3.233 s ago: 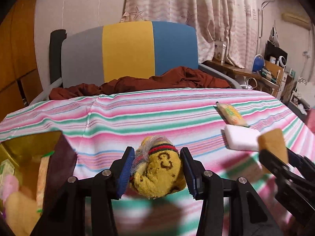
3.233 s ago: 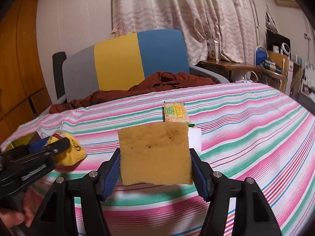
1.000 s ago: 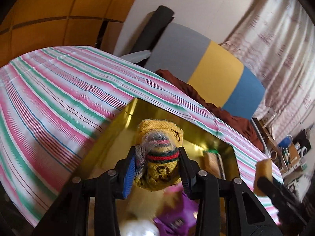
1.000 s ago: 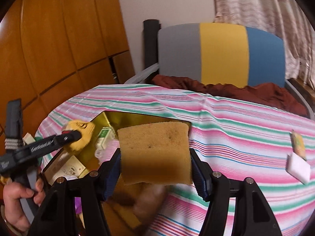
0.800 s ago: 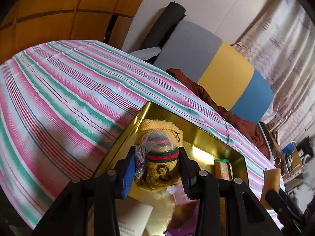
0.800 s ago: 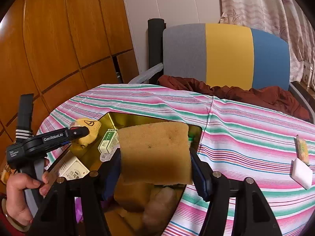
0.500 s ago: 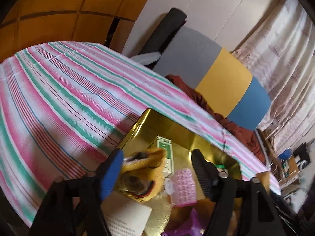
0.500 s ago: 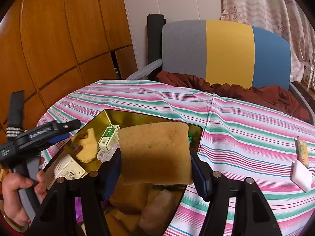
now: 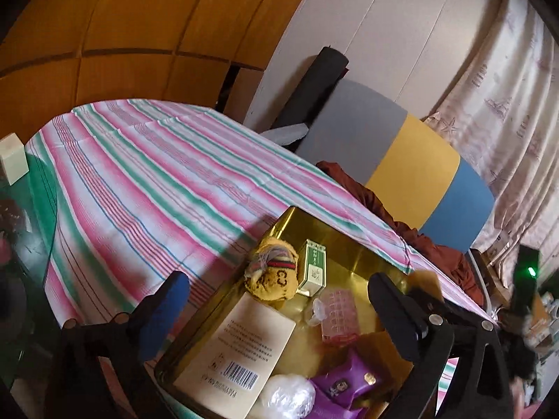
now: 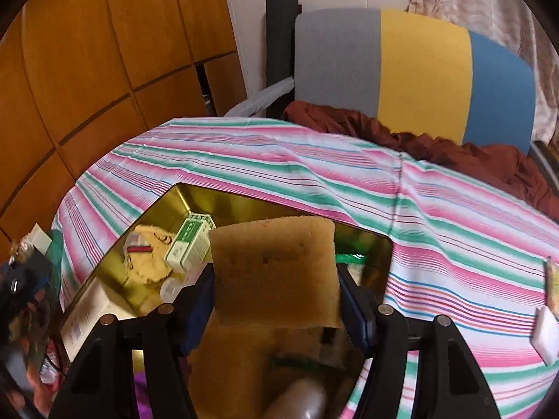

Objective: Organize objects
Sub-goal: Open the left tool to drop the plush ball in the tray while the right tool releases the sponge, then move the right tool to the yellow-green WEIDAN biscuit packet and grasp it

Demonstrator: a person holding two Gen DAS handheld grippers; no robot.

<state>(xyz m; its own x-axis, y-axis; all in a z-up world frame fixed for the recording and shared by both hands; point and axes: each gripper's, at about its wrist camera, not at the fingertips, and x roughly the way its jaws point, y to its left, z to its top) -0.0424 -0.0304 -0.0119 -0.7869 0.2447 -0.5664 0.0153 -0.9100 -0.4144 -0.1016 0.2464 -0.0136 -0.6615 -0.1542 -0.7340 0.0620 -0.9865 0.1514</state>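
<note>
A gold tin (image 9: 335, 234) lies on the striped tablecloth (image 9: 146, 188). A yellow knitted pouch (image 9: 274, 274) rests inside it at the far left corner, beside a green-and-white box (image 9: 314, 267). My left gripper (image 9: 277, 284) hovers over that end with its jaws opening wide; the pouch sits loose below the gap, clear of both pads. In the right wrist view, my right gripper (image 10: 275, 279) is shut on a tan sponge (image 10: 274, 272), held above the tin (image 10: 223, 199). The pouch (image 10: 150, 255) shows to the sponge's left.
The tin also holds a cream box with a barcode (image 9: 244, 349), a pink ribbed piece (image 9: 339, 314) and a purple pouch (image 9: 346, 384). A white block (image 10: 545, 331) and a yellow packet (image 10: 553, 286) lie far right on the cloth. A grey, yellow and blue chair (image 10: 419, 70) stands behind.
My left gripper's jaws spread apart and let go of the yellow pouch, which now lies in the tin; the gripper drew back. The right gripper carried the sponge closer over the tin.
</note>
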